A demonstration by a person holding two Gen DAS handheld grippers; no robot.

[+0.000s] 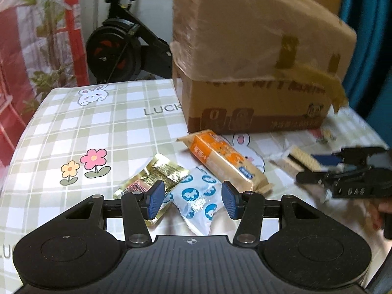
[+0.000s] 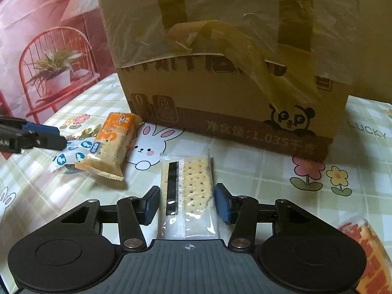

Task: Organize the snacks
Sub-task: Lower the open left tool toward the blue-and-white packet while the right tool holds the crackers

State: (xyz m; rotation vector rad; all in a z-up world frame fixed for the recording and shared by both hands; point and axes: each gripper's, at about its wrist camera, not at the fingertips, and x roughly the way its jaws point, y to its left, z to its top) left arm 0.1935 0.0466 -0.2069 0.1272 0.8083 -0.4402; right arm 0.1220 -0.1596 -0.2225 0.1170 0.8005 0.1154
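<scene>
**Both tongs stand over snacks in front of the box**

In the right wrist view, the right tongs point(image 2: 187, 202) straddle a clear cracker packet point(image 2: 187, 191) in the lower centre of the frame. The pads stand just beside its two long edges, and a thin gap shows on each side, so they do not yet press on it. The packet lies along the fingers, which suits a grip across its narrow width.

In the left wrist view, the left tongs point(image 1: 193, 199) are apart over a white-and-blue packet point(image 1: 196, 197), with a gold packet point(image 1: 156, 174) at the left pad and an orange biscuit pack point(image 1: 225, 158) above. The cardboard box point(image 2: 232, 112) behind is probably the destination. All snacks rest on the checked tabletop point(image 1: 98, 127).
</scene>
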